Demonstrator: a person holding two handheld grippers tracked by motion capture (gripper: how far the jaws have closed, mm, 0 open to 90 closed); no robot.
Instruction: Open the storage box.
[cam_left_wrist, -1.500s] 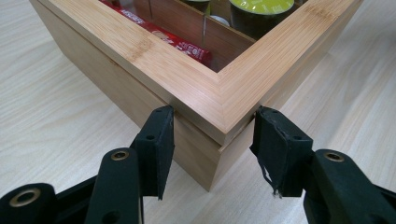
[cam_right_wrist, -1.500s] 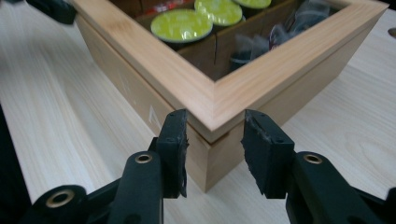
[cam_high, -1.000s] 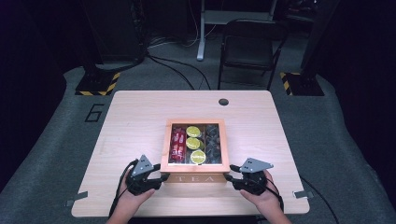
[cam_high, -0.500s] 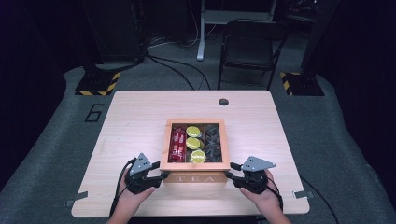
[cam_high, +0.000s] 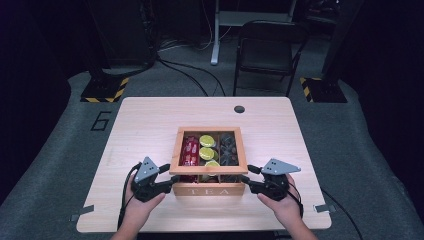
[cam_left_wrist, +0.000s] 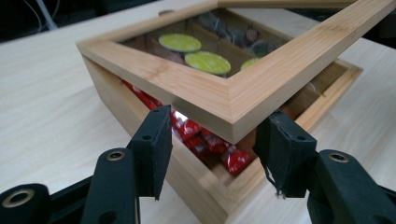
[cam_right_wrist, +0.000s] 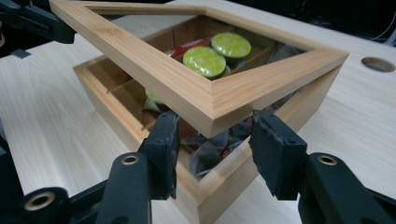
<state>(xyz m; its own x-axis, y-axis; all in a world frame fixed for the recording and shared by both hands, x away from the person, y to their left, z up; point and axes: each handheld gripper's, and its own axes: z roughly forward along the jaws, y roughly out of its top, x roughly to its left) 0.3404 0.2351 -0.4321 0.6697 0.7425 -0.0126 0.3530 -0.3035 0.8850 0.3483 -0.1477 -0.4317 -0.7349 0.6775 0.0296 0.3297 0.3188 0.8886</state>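
Nearest the person, two hands come in from the table's front edge, each holding a black two-jaw tool with a grey three-cornered plate on top. The left gripper (cam_high: 167, 184) sits at the tea box's front left corner and the right gripper (cam_high: 248, 181) at its front right corner.

In the left gripper view, the left gripper's (cam_left_wrist: 212, 144) blocky matte jaws stand partly apart on either side of the lid's (cam_left_wrist: 243, 91) raised corner; they have just been opening, and whether the pads press the wood cannot be told. One pad has a frayed edge. In the right gripper view, the right gripper (cam_right_wrist: 215, 149) mirrors this beneath the other lid corner; its jaws have likewise been opening, and contact is again unclear.

The tea box (cam_high: 207, 191) is pale, straight-grained bamboo, square, with "TEA" lettered on its front. It sits on the light wood table (cam_high: 145, 120), in the middle of the near half. Its lid is a mitred frame around a clear pane, tilted up at the front.

Through the pane, glossy red packets (cam_high: 190, 150) lie left, round lime-green capsules (cam_high: 206, 141) centre, and dark crumpled sachets (cam_high: 230, 147) right, hard to make out. The front compartments are hidden by the frame.

Beyond the box, a round hole (cam_high: 239, 109) pierces the tabletop.
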